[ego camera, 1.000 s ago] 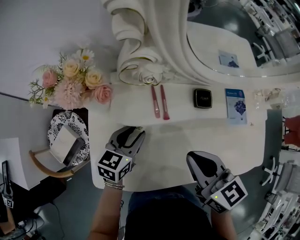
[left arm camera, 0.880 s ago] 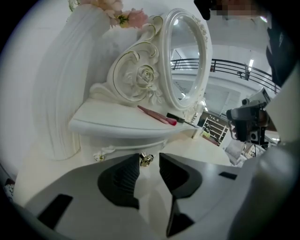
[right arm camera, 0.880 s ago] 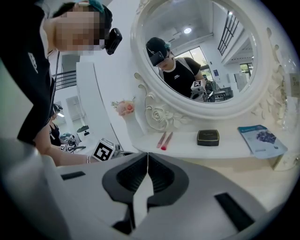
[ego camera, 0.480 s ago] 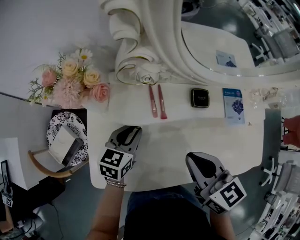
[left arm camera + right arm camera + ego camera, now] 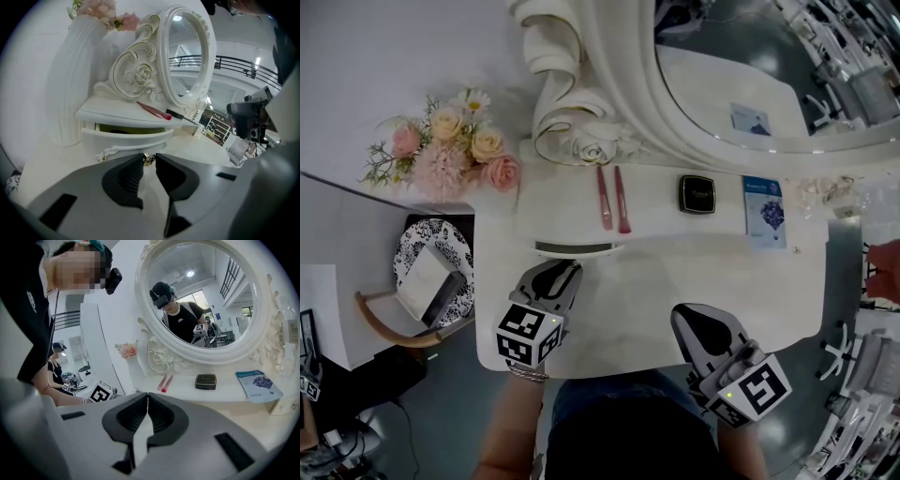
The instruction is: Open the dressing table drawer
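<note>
The white, curved-front drawer (image 5: 126,138) stands slightly open, a dark gap showing behind it, at 12 o'clock of the left gripper (image 5: 555,279) on the table (image 5: 722,272). That gripper's jaws have just been closing and pinch the drawer's small gold knob (image 5: 149,160). The right gripper (image 5: 692,319), at 4 o'clock of the left, is closed and empty.

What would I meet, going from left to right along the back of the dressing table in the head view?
flower bouquet → first pink cosmetic stick → second pink cosmetic stick → black compact case → blue booklet
</note>
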Demonstrator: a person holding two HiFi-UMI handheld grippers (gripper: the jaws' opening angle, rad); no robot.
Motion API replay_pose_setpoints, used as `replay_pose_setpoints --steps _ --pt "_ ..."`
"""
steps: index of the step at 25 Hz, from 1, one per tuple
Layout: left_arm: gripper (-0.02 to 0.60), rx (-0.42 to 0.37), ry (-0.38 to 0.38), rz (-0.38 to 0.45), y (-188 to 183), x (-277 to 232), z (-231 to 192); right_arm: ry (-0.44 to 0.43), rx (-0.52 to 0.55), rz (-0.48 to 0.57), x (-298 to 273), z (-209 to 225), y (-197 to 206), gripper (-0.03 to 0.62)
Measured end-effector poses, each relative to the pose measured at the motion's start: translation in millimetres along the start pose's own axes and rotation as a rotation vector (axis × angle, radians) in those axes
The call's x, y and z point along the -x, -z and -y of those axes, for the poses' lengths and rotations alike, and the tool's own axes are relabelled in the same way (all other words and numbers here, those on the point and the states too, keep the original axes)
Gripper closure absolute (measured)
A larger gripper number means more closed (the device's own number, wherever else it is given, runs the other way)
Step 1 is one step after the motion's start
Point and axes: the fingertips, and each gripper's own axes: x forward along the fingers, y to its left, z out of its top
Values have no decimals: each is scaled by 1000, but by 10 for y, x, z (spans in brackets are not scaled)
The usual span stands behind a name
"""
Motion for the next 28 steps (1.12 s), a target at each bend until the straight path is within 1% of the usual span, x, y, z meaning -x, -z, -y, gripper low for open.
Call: replay_pose_setpoints --steps 16,28 --pt "488 22 -21 -11 204 162 214 -41 11 -4 150 -40 79 576" --pt "488 34 -23 -15 316 258 315 -53 9 -5 211 -63 132 576"
